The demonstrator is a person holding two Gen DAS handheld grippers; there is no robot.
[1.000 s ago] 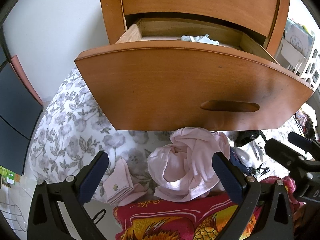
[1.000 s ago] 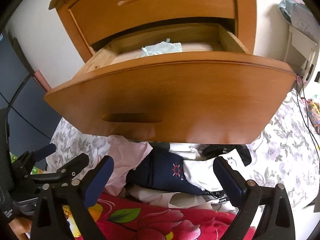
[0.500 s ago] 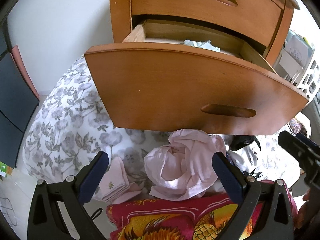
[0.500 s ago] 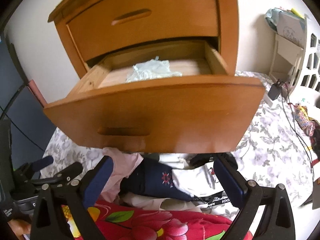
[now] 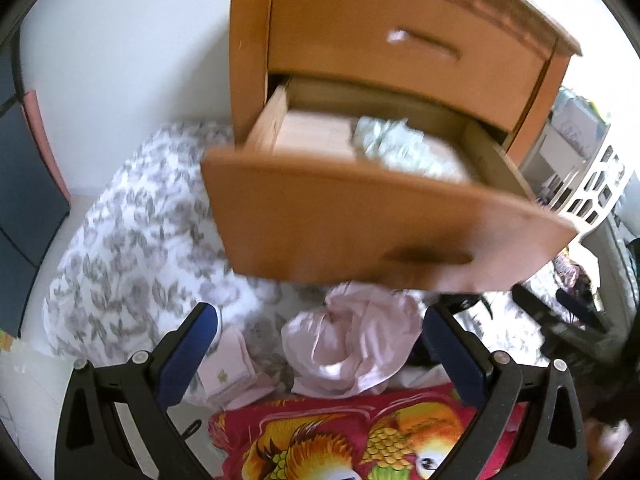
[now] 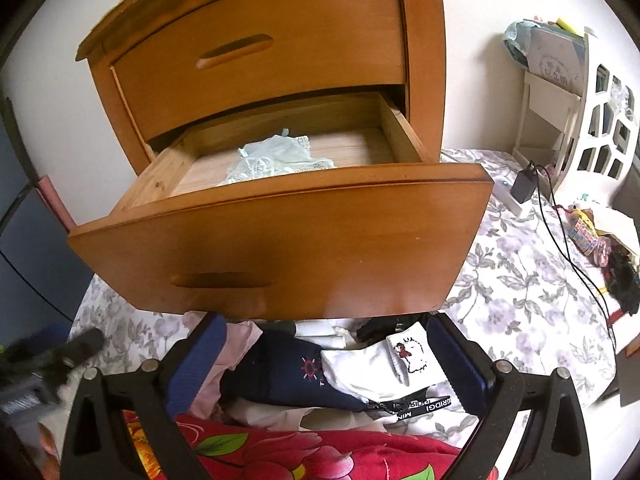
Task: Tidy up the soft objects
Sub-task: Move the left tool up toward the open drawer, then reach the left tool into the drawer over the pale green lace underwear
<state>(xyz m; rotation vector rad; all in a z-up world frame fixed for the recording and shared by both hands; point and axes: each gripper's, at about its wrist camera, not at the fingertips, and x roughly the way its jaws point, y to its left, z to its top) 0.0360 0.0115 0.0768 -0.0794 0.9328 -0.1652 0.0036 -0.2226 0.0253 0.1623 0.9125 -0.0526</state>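
A wooden nightstand's lower drawer [image 5: 360,224] [image 6: 280,240] is pulled out, and a pale green lacy garment [image 5: 396,148] [image 6: 276,158] lies inside it. Under the drawer, on the bed, is a heap of soft things: a crumpled pink garment [image 5: 352,348], folded pink socks [image 5: 230,372], a navy sock [image 6: 288,376] and a white sock with a cartoon print [image 6: 384,364]. My left gripper [image 5: 320,336] hangs open above the pink garment. My right gripper [image 6: 320,344] is open over the navy and white socks. Neither holds anything.
A floral bedsheet [image 6: 520,292] covers the bed, with a red flowered blanket [image 5: 340,436] [image 6: 300,452] at the near edge. A black charger and cable [image 6: 524,186] lie at the right. A white lattice shelf [image 6: 600,128] stands by the wall.
Both grippers have risen and pulled back, so the drawer's inside and the green garment now show more fully. Both stay open and empty.
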